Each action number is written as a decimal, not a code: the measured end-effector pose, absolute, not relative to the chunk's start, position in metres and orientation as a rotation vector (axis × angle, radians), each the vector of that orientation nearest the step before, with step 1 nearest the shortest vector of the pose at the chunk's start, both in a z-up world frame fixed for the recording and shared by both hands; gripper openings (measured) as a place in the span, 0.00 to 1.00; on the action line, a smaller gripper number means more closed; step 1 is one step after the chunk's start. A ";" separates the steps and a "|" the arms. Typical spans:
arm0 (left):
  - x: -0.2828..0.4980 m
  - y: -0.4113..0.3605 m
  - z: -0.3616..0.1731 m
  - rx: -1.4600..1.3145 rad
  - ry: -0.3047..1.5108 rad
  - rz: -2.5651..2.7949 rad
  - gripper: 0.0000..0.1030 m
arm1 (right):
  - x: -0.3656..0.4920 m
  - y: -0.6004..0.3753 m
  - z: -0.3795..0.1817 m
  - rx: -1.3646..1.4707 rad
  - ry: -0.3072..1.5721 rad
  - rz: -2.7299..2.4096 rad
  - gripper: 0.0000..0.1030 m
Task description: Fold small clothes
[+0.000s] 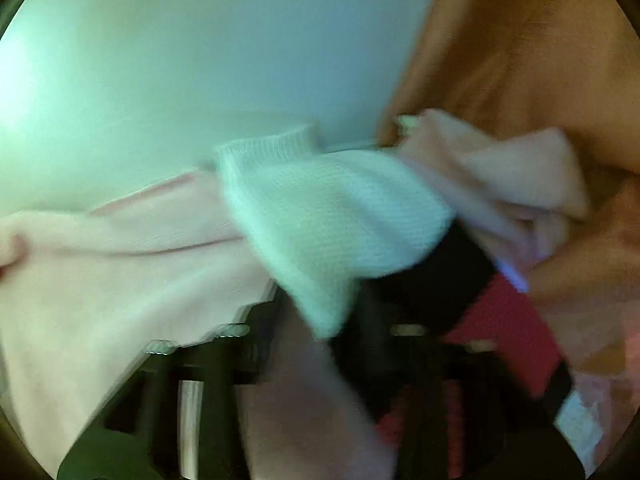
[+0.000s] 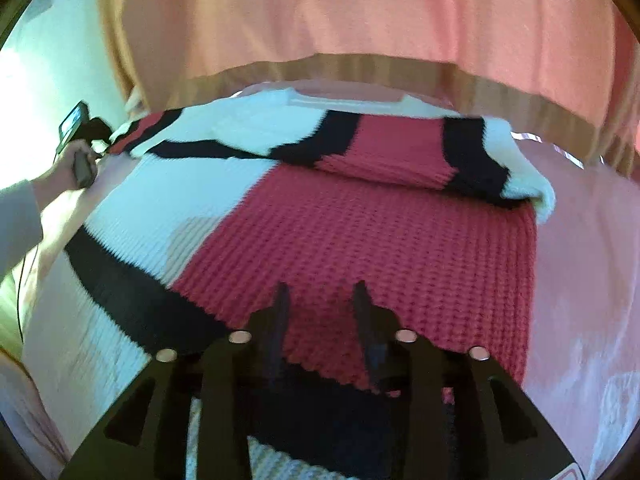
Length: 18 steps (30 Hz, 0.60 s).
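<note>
dim, warm cast | glare at left | left wrist motion-blurred | fisheye edges dark

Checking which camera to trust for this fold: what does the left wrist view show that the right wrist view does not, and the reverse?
Only left wrist: the white ribbed knit sleeve cuff close up, draped over the left gripper and hiding its fingers.
Only right wrist: the whole red, white and black knit sweater spread flat, the open right gripper over it, and the person's hand.
Both: the pink bed sheet, the orange hanging cloth and sweater fabric.
</note>
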State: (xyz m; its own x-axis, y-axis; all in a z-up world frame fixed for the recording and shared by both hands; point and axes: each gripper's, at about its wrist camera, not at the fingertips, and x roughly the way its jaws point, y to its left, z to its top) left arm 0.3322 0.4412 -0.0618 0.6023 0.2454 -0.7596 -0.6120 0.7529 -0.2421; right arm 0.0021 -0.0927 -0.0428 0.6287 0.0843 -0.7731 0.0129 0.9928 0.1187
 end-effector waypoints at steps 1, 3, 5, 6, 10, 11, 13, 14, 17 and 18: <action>0.335 0.435 -0.056 -0.484 0.771 0.538 0.07 | 0.003 -0.096 -0.044 0.132 0.898 0.035 0.33; 0.335 0.421 -0.042 -0.437 0.735 0.535 0.06 | 0.004 -0.099 -0.047 0.150 0.913 0.039 0.33; 0.331 0.404 -0.020 -0.385 0.682 0.504 0.06 | 0.003 -0.097 -0.046 0.137 0.905 0.038 0.33; 0.325 0.387 -0.008 -0.359 0.656 0.479 0.06 | 0.002 -0.096 -0.045 0.132 0.901 0.039 0.34; 0.287 0.296 0.052 -0.245 0.541 0.311 0.06 | -0.001 -0.098 -0.041 0.138 0.876 0.037 0.34; 0.277 0.265 0.068 -0.218 0.517 0.240 0.06 | -0.002 -0.100 -0.040 0.148 0.868 0.035 0.35; 0.258 0.214 0.087 -0.192 0.492 0.126 0.06 | -0.005 -0.105 -0.038 0.163 0.855 0.035 0.35; 0.250 0.183 0.092 -0.174 0.492 0.059 0.06 | -0.006 -0.106 -0.036 0.165 0.850 0.034 0.35; 0.234 0.102 0.084 -0.125 0.552 -0.094 0.07 | -0.010 -0.109 -0.029 0.162 0.838 0.022 0.42; 0.231 0.084 0.077 -0.121 0.575 -0.129 0.07 | -0.010 -0.110 -0.027 0.160 0.837 0.018 0.44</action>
State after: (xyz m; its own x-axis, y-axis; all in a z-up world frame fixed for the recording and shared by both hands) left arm 0.2313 0.0839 0.0775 0.8316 -0.1554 -0.5332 0.0879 0.9848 -0.1500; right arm -0.0099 -0.1105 -0.0274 0.6704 0.0787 -0.7378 0.0473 0.9878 0.1483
